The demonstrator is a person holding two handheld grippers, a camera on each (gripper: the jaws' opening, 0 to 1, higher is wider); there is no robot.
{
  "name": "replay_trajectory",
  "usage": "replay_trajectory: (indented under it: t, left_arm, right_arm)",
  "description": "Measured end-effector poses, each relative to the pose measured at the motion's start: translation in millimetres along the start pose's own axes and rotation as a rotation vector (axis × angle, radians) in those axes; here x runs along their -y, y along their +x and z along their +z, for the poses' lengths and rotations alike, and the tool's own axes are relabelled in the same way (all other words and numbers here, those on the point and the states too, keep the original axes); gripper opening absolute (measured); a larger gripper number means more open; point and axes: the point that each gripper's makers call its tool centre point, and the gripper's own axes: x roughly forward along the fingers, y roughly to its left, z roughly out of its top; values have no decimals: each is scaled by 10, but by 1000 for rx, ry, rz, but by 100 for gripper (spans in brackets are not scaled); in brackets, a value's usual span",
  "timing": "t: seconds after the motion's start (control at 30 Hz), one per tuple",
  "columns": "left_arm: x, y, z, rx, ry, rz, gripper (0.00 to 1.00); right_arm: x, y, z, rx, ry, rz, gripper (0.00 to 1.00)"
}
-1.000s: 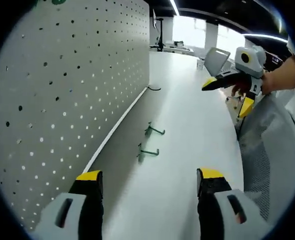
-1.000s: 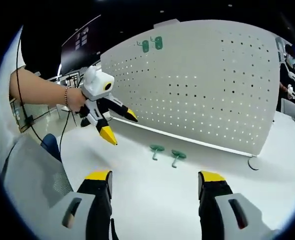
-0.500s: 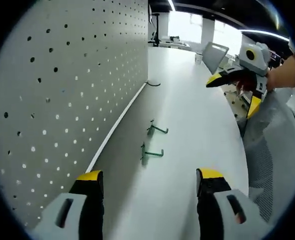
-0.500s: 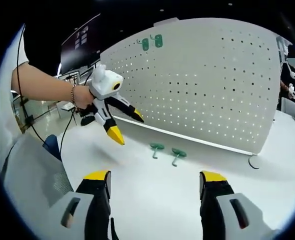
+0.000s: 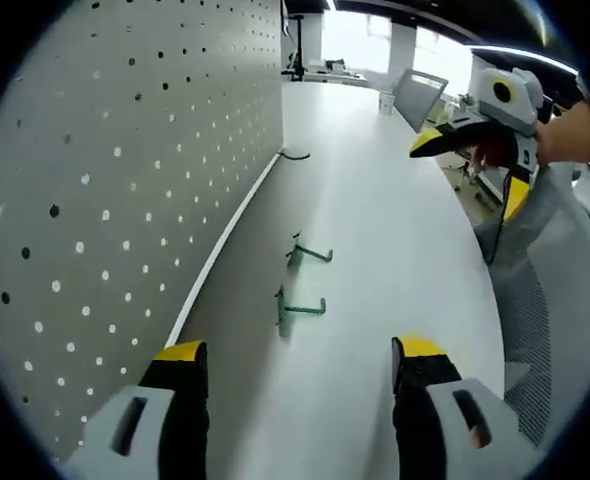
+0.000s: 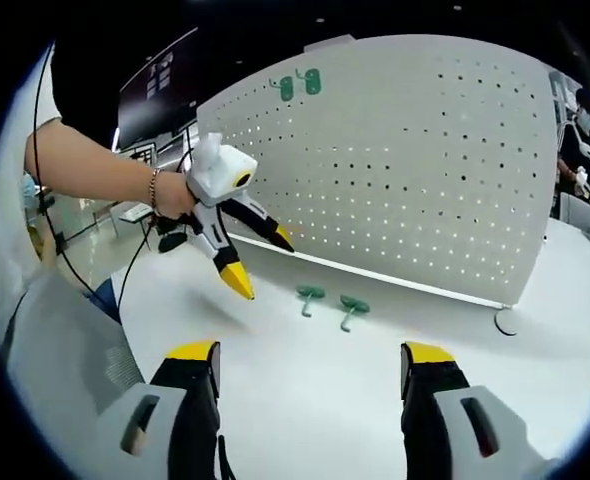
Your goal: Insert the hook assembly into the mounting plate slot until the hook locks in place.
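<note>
Lying on the counter [image 5: 395, 250] beside the pegboard [image 5: 125, 150], two green hooks [image 5: 297, 305] look light, stiff; grasp the shaft. Left gripper [image 5: 297, 352], at 6 o'clock, and right gripper [image 6: 310, 355] are apart, empty.

Two green hooks [image 5: 300, 305] [image 5: 308, 255] lie side by side on the white table [image 5: 375, 230], just before the upright white perforated mounting plate [image 5: 125, 170]; neither inserted.
</note>
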Motion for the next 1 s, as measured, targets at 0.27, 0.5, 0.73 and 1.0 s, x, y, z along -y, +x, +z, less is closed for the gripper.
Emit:
replay_trajectory:
  t: [0.27, 0.5, 0.73, 1.0]
  left_arm:
    - [-29, 98, 45, -17, 19, -7, 75]
    - [-22, 208, 42, -54, 55, -17, 74]
    - [-45, 290, -4, -86, 84, -24, 73]
    - [-12, 376, -74, -128, 95, -38, 73]
  right_arm:
    - [9, -4, -3, 1, 5, -3, 72]
    - [8, -1, -9, -2, 5, -3, 72]
    - [12, -11, 3, 0, 5, -7, 71]
    - [31, -12, 8, 6, 11, -13, 71]
